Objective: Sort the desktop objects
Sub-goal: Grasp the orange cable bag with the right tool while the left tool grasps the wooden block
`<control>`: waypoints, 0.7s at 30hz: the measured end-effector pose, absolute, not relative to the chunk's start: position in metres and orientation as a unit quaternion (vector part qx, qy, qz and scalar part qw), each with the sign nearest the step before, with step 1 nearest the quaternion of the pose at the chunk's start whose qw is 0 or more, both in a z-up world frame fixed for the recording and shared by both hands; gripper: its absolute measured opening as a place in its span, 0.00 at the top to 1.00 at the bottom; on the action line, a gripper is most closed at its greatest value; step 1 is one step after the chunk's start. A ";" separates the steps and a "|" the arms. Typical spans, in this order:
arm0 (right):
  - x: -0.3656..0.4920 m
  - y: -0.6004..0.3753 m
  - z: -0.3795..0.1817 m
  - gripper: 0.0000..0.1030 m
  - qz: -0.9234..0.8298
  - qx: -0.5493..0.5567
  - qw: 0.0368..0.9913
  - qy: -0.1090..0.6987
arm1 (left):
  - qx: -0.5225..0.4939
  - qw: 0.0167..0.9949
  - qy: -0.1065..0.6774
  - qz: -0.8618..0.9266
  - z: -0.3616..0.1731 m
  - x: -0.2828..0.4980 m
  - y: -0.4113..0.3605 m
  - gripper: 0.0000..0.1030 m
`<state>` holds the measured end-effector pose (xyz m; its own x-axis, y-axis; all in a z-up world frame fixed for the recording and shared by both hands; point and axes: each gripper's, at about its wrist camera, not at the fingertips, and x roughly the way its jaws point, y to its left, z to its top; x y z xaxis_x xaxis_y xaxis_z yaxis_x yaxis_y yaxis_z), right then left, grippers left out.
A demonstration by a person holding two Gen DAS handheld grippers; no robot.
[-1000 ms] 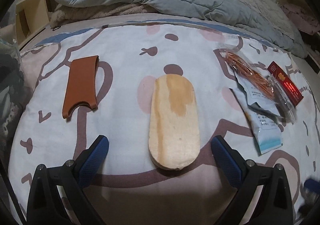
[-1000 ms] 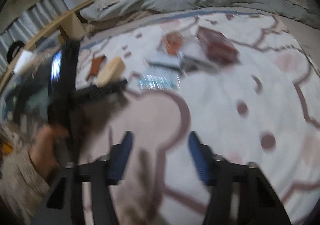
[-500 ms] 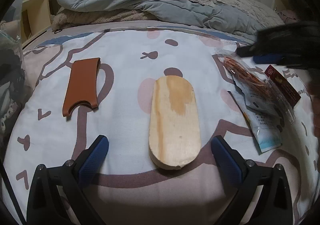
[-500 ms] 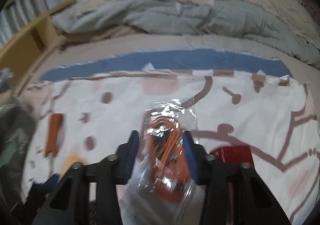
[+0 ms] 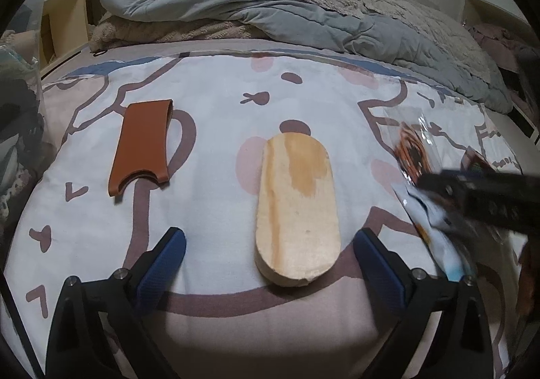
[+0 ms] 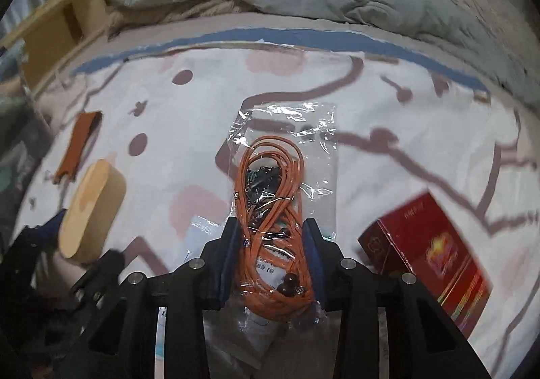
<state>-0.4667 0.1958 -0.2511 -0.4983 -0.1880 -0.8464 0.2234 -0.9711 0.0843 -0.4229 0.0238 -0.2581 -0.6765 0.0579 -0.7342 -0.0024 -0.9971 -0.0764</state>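
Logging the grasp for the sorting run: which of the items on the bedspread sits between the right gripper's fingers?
The clear bag of orange cord. The right gripper brackets it; the red box and wooden block lie apart, untouched.
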 end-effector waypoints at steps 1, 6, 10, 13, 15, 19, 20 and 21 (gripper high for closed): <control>-0.461 0.198 -0.252 0.63 -0.866 0.485 0.122 0.011 | -0.400 0.015 -0.036 0.916 -0.258 -0.422 0.023 0.08; -0.428 0.199 -0.251 0.63 -0.868 0.478 0.132 0.002 | -0.395 0.012 -0.045 0.918 -0.256 -0.422 0.018 0.13; -0.397 0.198 -0.249 0.63 -0.868 0.476 0.144 0.002 | -0.392 0.012 -0.046 0.919 -0.255 -0.422 0.018 0.23; -0.377 0.200 -0.248 0.63 -0.866 0.477 0.153 -0.009 | -0.383 0.014 -0.050 0.922 -0.252 -0.419 0.017 0.31; -0.363 0.200 -0.248 0.63 -0.866 0.475 0.156 -0.010 | -0.377 0.016 -0.050 0.925 -0.250 -0.416 0.017 0.37; -0.334 0.201 -0.247 0.62 -0.867 0.472 0.162 -0.016 | -0.371 0.028 -0.044 0.927 -0.245 -0.408 0.021 0.56; -0.328 0.200 -0.247 0.62 -0.867 0.470 0.163 -0.016 | -0.372 0.032 -0.041 0.927 -0.245 -0.405 0.023 0.58; -0.324 0.198 -0.247 0.62 -0.868 0.470 0.163 -0.017 | -0.374 0.039 -0.037 0.926 -0.244 -0.401 0.025 0.59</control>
